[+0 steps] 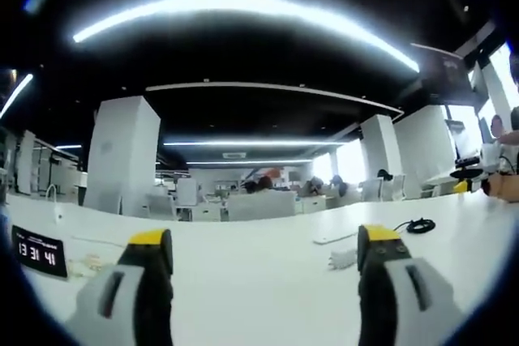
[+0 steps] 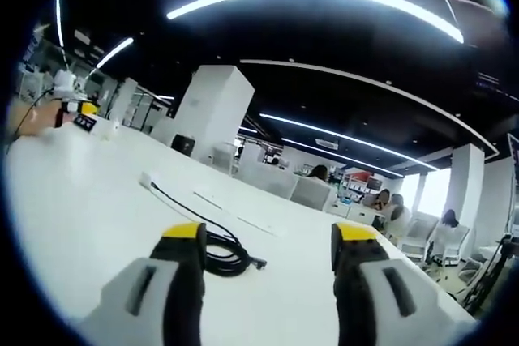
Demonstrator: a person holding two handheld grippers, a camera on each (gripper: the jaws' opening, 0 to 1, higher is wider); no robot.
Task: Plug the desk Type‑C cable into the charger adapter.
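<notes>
Left gripper [image 1: 266,258]: jaws spread wide, yellow tips apart, nothing between them; it sits low over the white desk [image 1: 259,281]. Just beyond its right jaw lies the white charger adapter [image 1: 342,259] flat on the desk, partly hidden by the jaw tip. Farther back, a flat white object [image 1: 334,238], and beyond that a small coil of black cable [image 1: 419,225]. A digital clock [image 1: 39,251] reading 13 31 41 stands at the near left edge.

Right gripper [image 2: 266,250]: released, jaws well apart, empty, also low over the desk [image 2: 89,224]. The black Type-C cable [image 2: 223,255] lies loosely coiled just past its left jaw, plug end [image 2: 259,263] pointing into the gap between the jaws. One strand runs away to a white block [image 2: 147,180] farther up the desk.

Cable and adapter are not joined in either view. Seated people [image 2: 379,198] and office chairs in background
</notes>
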